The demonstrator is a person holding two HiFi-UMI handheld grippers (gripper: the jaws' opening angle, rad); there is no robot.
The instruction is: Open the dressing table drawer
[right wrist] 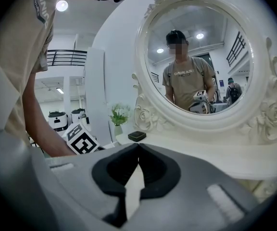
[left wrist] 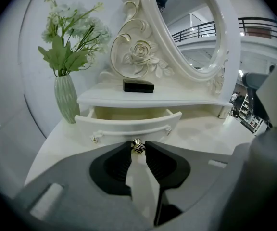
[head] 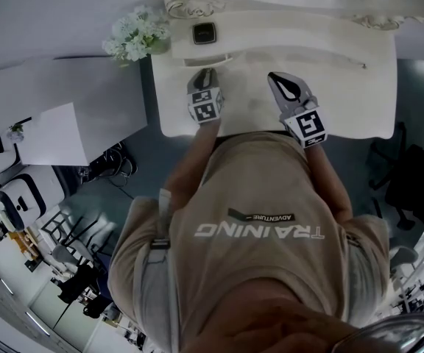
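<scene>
- Got left tongs [left wrist: 138, 145] clamped on the small metal knob [left wrist: 137, 148] at the middle of the drawer front. Narrow gap, gripped from both sides by the pads.
- See the drawer [left wrist: 129, 125] slid partway out from under the low shelf [left wrist: 153, 99]. Pale inside visible behind the curved front; can't tell contents.
- Placing the drawer in the head view: left part of the white worktop [head: 344, 87], right at the tip of the left tongs.
- Got right tongs [right wrist: 138, 147] closed tip to tip, nothing between. Held over the worktop to the right of the left ones, well apart from the drawer, aimed towards the round mirror [right wrist: 201, 57].
- See a black box [left wrist: 138, 86] sitting on the shelf directly above the drawer.
- See a ribbed vase [left wrist: 66, 99] with green-white flowers [left wrist: 73, 37] on the worktop, just beside the drawer's left end. Can't tell whether touching.
- See a carved rose [left wrist: 138, 54] on the mirror frame, just behind the black box.
- Catching the left marker cube [right wrist: 81, 141] low left in the right gripper view.
- Also reflected in the mirror there: a person [right wrist: 186, 78] in a beige shirt holding tongs.
- From the head view: same beige shirt leaning at the worktop's front edge, both arms stretched forward.
</scene>
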